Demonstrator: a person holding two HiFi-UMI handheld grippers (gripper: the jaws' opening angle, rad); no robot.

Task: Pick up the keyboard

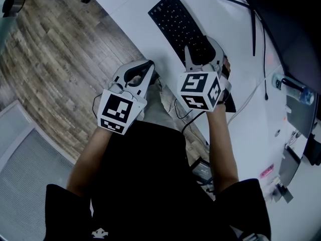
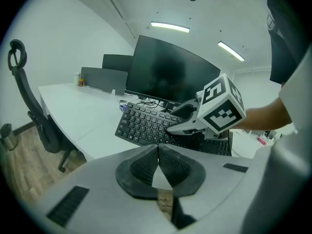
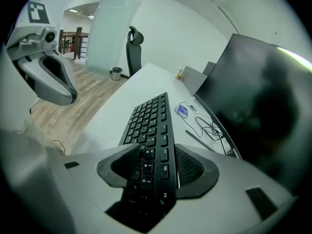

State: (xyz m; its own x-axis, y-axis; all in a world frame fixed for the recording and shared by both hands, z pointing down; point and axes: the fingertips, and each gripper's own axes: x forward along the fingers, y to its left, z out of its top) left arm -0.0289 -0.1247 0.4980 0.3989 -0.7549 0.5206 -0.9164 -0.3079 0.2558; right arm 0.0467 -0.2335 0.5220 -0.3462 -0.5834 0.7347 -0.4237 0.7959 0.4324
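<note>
Our head camera looks steeply down, from close above, on the smooth white desk (image 1: 130,9). The camera on the left gripper (image 2: 158,155) sits low behind its jaws and faces across the desk toward the wide dark monitor (image 2: 170,72). The one on the right gripper (image 3: 155,167) looks along the black flat keyboard (image 3: 151,121), very near. We find this keyboard in all three views.

matt, smooth, grained, ribbed
matt black plastic keyboard (image 1: 175,21); smooth faintly glossy white tabletop (image 1: 125,4); grey-brown wood-grain plank floor (image 1: 55,59); ribbed black rubber pads (image 3: 192,167) on the right gripper (image 3: 157,152).
</note>
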